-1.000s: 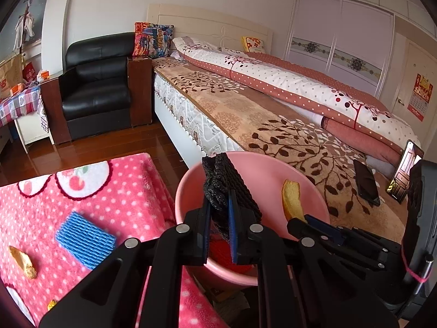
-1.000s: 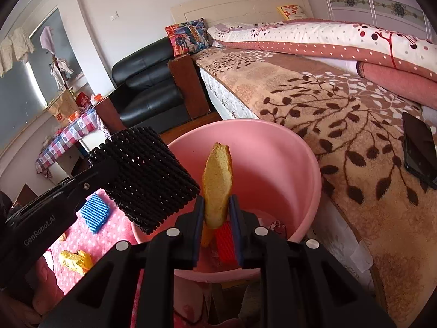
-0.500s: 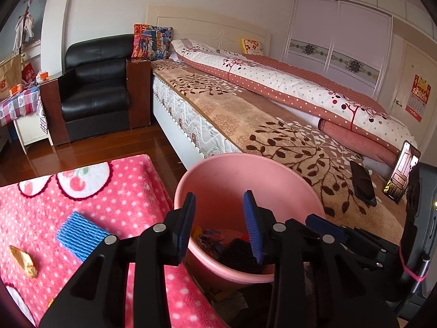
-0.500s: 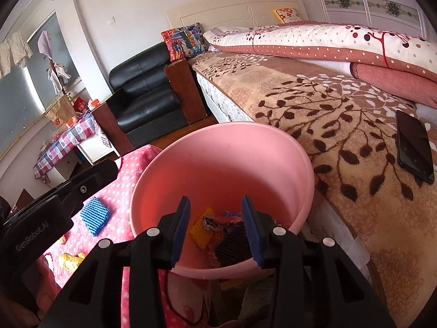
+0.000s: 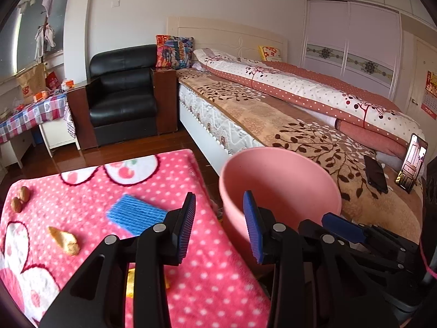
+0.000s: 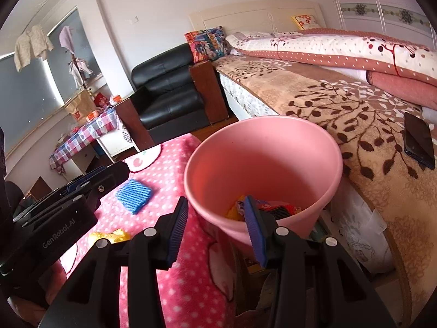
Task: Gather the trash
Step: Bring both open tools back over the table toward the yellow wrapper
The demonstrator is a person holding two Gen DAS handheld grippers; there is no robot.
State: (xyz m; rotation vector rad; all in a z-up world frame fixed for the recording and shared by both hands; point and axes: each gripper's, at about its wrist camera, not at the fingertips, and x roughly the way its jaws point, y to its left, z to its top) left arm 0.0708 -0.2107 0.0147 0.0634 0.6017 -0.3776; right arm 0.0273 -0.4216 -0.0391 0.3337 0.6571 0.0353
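Note:
A pink bin [image 5: 281,180] stands between the pink dotted table [image 5: 90,191] and the bed. In the right wrist view the pink bin [image 6: 262,158] holds black foam netting, a yellow scrap and wrappers at its bottom. My left gripper [image 5: 220,224] is open and empty, over the table's edge beside the bin. My right gripper [image 6: 215,227] is open and empty, at the bin's near rim. On the table lie a blue foam net [image 5: 135,214], a bread scrap [image 5: 64,240], two walnuts [image 5: 20,198] and a yellow piece [image 6: 110,236].
The bed [image 5: 286,125] with a leaf-pattern blanket runs along the right, with a dark phone [image 6: 419,139] and a propped phone [image 5: 412,161] on it. A black armchair [image 5: 123,95] and a checkered side table [image 5: 30,112] stand behind.
Both grippers opened and dropped the black foam netting and the bread piece into the bin, then drew back and swung left toward the table.

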